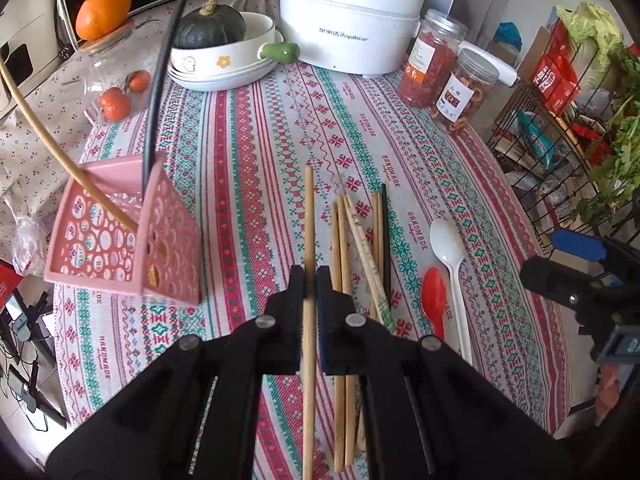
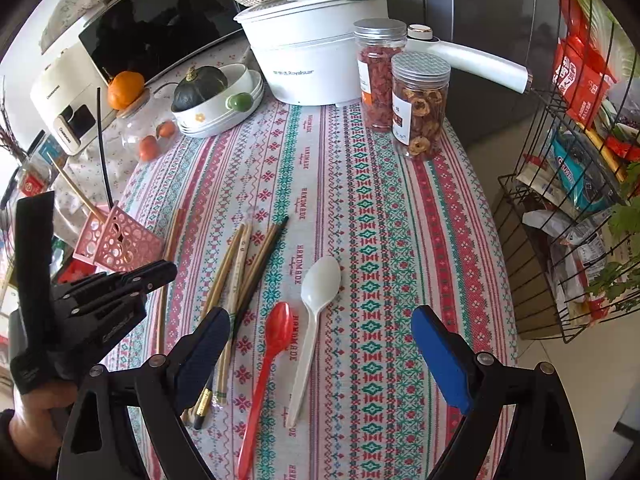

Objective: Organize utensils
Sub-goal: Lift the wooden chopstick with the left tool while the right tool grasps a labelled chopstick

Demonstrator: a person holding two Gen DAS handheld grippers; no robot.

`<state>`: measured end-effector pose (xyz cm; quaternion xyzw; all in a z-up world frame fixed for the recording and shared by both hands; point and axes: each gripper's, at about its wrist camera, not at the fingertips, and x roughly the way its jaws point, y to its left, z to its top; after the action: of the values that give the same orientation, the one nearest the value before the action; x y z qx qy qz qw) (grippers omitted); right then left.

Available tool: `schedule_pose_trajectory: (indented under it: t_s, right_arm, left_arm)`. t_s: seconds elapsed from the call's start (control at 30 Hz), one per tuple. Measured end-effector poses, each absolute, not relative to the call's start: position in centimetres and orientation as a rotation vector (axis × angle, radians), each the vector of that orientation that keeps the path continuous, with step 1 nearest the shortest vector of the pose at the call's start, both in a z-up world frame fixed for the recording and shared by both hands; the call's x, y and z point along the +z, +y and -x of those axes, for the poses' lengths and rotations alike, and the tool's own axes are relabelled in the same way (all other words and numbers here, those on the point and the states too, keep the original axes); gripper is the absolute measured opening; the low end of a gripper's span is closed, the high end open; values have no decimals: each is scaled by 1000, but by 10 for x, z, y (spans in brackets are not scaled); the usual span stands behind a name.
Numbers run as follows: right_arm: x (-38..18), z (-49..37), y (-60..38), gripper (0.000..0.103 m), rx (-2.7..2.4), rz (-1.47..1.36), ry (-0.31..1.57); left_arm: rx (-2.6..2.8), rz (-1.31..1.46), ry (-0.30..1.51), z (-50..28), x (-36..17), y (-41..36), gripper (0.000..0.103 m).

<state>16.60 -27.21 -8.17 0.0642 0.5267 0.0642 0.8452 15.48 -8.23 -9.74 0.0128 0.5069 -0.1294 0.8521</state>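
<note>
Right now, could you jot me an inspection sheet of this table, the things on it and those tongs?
Surface: patterned tablecloth, flat, covers the table.
Job's things: pink basket already holds two sticks; loose chopsticks lie bunched; red spoon and white spoon lie side by side.
Clutter: white cooker, two snack jars, bowl with a dark squash, glass jar with an orange on top.
Tongs: left tongs shut on one wooden chopstick; right tongs open above the spoons, holding nothing.
Cables: nothing seen on the table.
Surroundings: wire rack of packets and greens beside the table.
</note>
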Motion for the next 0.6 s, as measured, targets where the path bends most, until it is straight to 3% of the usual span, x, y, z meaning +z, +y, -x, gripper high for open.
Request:
schedule_pose_trajectory:
  t_s: [0.23, 0.6]
  right_arm:
    - [-95, -179, -251, 89, 178, -163, 1138]
    - [-128, -216, -212, 30, 265, -210, 1162]
  left_arm:
    - [-333, -23, 971, -111, -56, -39, 7]
    - [-330, 106, 902, -99, -39, 14, 7]
